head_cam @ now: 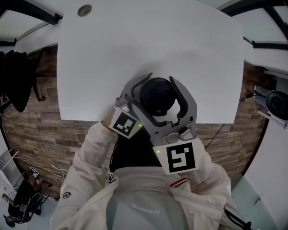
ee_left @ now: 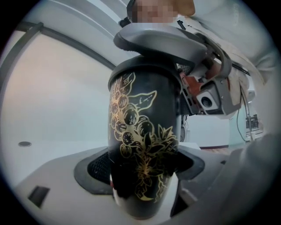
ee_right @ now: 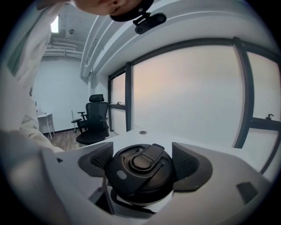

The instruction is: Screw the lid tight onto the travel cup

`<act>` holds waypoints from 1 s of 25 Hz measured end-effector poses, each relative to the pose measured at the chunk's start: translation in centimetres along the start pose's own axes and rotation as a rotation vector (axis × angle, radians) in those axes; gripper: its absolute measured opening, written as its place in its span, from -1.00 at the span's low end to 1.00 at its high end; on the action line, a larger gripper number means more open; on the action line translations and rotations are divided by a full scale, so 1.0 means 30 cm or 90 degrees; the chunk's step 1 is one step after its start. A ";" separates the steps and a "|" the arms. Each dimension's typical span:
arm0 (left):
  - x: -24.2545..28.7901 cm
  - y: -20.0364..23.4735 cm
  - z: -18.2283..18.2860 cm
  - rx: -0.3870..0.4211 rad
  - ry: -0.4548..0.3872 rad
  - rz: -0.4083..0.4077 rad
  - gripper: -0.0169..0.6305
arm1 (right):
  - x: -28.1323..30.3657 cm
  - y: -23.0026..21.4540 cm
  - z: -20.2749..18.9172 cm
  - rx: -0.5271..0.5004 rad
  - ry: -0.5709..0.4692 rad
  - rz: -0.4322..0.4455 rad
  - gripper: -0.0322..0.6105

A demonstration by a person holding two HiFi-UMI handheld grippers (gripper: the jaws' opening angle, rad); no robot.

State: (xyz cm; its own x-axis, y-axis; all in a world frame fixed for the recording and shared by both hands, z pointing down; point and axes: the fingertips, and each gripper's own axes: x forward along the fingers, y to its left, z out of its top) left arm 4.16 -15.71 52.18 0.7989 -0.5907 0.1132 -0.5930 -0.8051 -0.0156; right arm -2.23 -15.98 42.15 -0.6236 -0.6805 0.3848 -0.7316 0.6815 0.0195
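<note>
The travel cup [ee_left: 142, 132], black with a gold flower and berry pattern, stands upright between the pads of my left gripper [ee_left: 142, 178], which is shut on its lower body. On top of it sits the black lid [ee_right: 140, 169] with its flip latch. My right gripper [ee_right: 142, 165] is shut on the lid, one pad against each side. From the head view the lid [head_cam: 157, 96] shows from above inside the right gripper's grey fingers [head_cam: 186, 101], just over the near edge of the table. The left gripper's marker cube [head_cam: 123, 124] lies beside it, with that gripper's jaws hidden under the lid.
The white table [head_cam: 148, 40] stretches away behind the cup, with a round cable hole [head_cam: 84, 10] at its far left. A brick-pattern floor [head_cam: 36, 130] shows below the table edge. A black office chair [ee_right: 93, 118] stands far off by the windows.
</note>
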 end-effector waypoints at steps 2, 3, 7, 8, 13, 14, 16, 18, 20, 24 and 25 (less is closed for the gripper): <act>-0.002 0.003 0.002 0.001 -0.002 -0.002 0.29 | -0.007 0.001 0.001 0.012 -0.017 -0.008 0.45; -0.005 0.006 0.001 0.001 -0.002 -0.007 0.29 | -0.012 0.005 0.007 0.025 -0.032 0.003 0.45; -0.007 -0.005 0.001 0.010 -0.003 -0.052 0.29 | -0.074 0.014 0.047 0.068 -0.099 0.158 0.45; -0.007 -0.011 0.002 0.012 -0.005 -0.071 0.29 | -0.089 0.010 0.047 0.063 -0.104 0.211 0.45; -0.025 -0.036 -0.007 0.018 -0.003 -0.185 0.29 | -0.117 0.035 -0.012 -0.027 -0.099 0.454 0.45; -0.029 -0.041 -0.011 0.017 0.002 -0.206 0.29 | -0.114 0.042 -0.013 -0.028 -0.108 0.485 0.45; -0.033 -0.050 -0.016 0.016 0.008 -0.238 0.29 | -0.106 0.056 -0.004 -0.022 -0.126 0.526 0.46; -0.032 -0.057 -0.017 0.018 0.012 -0.257 0.29 | -0.094 0.069 0.006 -0.028 -0.139 0.544 0.46; -0.029 -0.062 -0.017 0.021 0.016 -0.266 0.29 | -0.082 0.078 0.003 -0.042 -0.144 0.543 0.46; -0.033 -0.063 -0.018 0.020 0.020 -0.259 0.29 | -0.077 0.083 0.004 -0.036 -0.160 0.519 0.46; -0.033 -0.061 -0.018 0.018 0.019 -0.249 0.29 | -0.075 0.079 0.011 -0.028 -0.170 0.499 0.45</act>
State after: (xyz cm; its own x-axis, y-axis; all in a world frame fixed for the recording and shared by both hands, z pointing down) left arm 4.38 -13.63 52.63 0.9605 -0.2375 0.1451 -0.2411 -0.9705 0.0073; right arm -2.65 -12.92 41.04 -0.9968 -0.0407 0.0693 -0.0492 0.9910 -0.1249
